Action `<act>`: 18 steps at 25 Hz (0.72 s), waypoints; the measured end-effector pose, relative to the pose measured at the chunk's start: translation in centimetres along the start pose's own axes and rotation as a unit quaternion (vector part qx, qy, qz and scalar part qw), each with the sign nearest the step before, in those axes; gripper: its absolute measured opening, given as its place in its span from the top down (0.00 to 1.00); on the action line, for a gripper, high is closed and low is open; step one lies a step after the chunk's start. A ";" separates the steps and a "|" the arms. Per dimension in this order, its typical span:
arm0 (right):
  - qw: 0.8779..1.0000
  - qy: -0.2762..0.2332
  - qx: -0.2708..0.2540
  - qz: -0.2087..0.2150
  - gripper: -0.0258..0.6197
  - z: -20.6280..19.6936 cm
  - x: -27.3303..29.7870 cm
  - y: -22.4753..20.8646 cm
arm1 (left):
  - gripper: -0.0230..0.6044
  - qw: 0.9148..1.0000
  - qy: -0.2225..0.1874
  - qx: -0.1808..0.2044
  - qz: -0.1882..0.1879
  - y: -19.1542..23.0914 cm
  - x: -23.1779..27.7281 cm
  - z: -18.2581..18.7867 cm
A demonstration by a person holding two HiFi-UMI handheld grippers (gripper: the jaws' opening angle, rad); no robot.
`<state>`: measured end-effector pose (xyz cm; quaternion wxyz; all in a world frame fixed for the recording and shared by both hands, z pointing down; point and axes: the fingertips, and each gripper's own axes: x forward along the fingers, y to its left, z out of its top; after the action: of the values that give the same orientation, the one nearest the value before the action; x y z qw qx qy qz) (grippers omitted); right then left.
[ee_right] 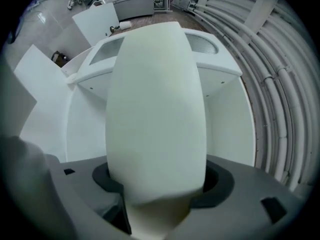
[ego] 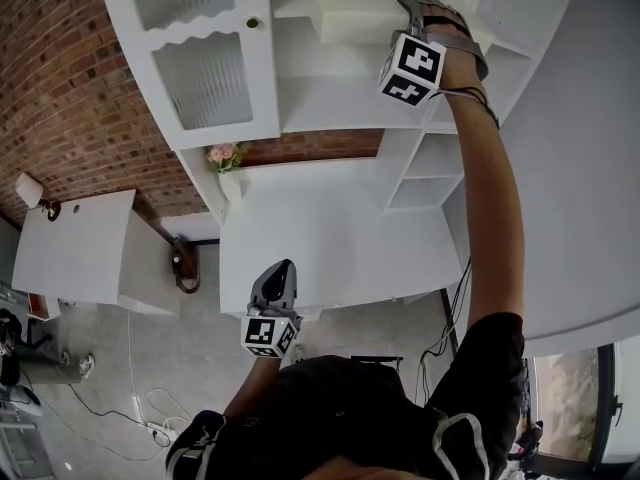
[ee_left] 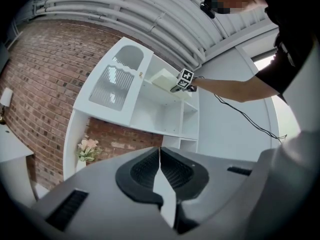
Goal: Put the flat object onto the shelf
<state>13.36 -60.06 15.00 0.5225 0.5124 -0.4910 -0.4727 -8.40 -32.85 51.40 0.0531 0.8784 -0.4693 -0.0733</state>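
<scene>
Lower centre of the frame, the left gripper [ego: 280, 273] hangs with jaws together, holding nothing. Upper right, the right gripper [ego: 408, 6] clamps the flat object [ego: 350, 3], whose long axis runs straight ahead into the top bay of the shelf [ego: 330, 103]

Head view looks steeply down — all three views share the shelf [ego: 330, 103].

The flat object [ego: 365, 3] is in the top compartment of the shelf [ego: 330, 103], right of the door [ego: 205, 58].

Workshop, brick wall [ego: 60, 78], ceiling pipes [ee_left: 150, 14]
</scene>
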 end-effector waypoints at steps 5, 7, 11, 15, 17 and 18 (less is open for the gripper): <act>0.999 0.015 0.019 0.039 0.40 0.2 3.4 -0.5 | 0.94 1.000 0.002 -0.002 0.010 1.4 0.3 0.0; 0.998 0.019 0.023 0.051 0.39 0.4 4.4 -0.7 | 0.94 1.000 0.004 -0.003 0.015 2.0 0.4 -0.1; 0.997 0.037 0.021 0.064 0.37 1.1 6.7 -0.4 | 0.94 1.000 0.006 -0.003 0.022 3.0 0.6 -0.2; 0.996 0.052 0.014 0.076 0.33 1.7 8.8 0.0 | 0.94 1.000 0.010 -0.004 0.028 4.1 1.0 -0.5; 0.995 0.056 0.015 0.083 0.32 2.0 9.5 0.1 | 0.94 0.999 0.011 -0.006 0.031 4.5 1.1 -0.6; 0.995 0.058 0.015 0.086 0.31 2.1 9.8 0.1 | 0.94 0.999 0.012 -0.005 0.033 4.7 1.2 -0.6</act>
<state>11.98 -69.95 15.37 0.5811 0.5027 -0.5088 -0.3882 -11.53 -36.42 52.69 0.0657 0.8632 -0.4965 -0.0637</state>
